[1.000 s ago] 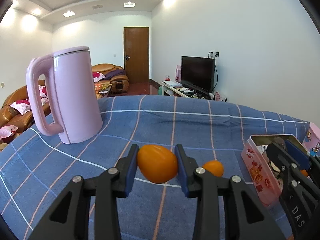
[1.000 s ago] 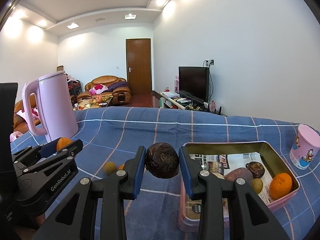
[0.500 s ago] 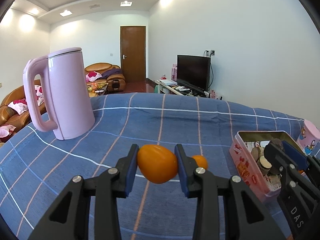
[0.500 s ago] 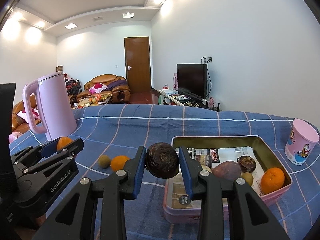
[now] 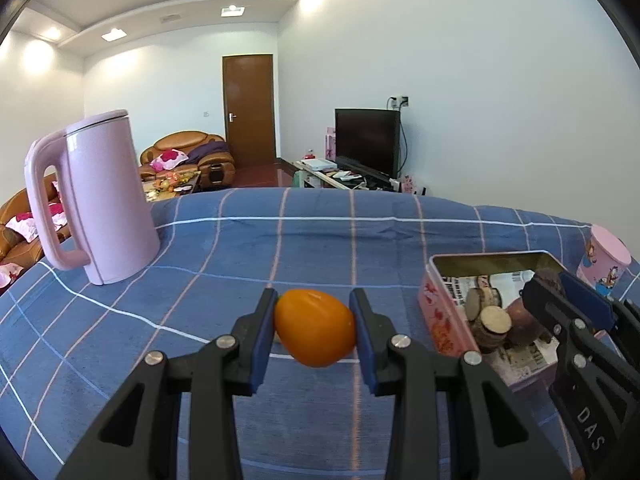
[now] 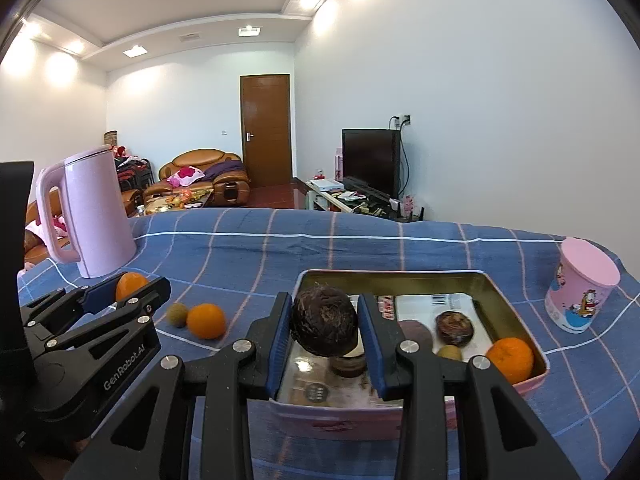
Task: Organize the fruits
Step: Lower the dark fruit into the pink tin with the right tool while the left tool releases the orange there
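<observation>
left hand-held gripper (image 5: pixel 314 332) is pinched on one orange fruit (image 5: pixel 315 333), held above the blue checked bench (image 5: pixel 320 240). right hand-held gripper (image 6: pixel 324 326) is clamped on one dark brown fruit (image 6: pixel 323 320), now carried over the pink tin's (image 6: pixel 516 320) near left corner. two fruits (image 6: pixel 206 321) are left on the cloth.

White letters "GenRobot.AI" run along the black plastic arm of the left claw (image 6: pixel 120 292), seen at the near left in the right wrist view. The letters "DAS" stand in white on the black plastic body of the right claw (image 5: pixel 560 288), at the near right in the left wrist view. Print on the paper lining the pink rectangular metal tin (image 6: pixel 516 320) is too small to read.
</observation>
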The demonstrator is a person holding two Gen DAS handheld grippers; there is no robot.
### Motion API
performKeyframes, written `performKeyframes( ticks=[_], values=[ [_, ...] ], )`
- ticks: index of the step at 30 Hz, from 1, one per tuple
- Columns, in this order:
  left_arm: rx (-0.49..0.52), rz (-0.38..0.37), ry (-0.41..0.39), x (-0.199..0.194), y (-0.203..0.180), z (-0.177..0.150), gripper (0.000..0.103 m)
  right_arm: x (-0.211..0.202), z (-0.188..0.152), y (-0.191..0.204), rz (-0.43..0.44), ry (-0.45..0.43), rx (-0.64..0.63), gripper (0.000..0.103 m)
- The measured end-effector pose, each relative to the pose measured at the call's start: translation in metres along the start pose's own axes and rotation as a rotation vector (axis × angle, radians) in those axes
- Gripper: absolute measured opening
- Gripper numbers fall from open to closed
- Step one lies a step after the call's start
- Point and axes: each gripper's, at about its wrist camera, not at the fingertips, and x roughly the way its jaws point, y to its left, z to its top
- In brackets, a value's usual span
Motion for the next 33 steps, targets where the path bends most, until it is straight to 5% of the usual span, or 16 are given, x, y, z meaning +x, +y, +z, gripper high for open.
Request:
performKeyframes(
  ticks=[33],
  values=[
    [0.071, -0.191, 0.009, 0.014, -0.099, 0.009, 0.039, -0.005, 0.005, -0.122, -0.208, -0.022, 0.118, 0.036]
  ],
)
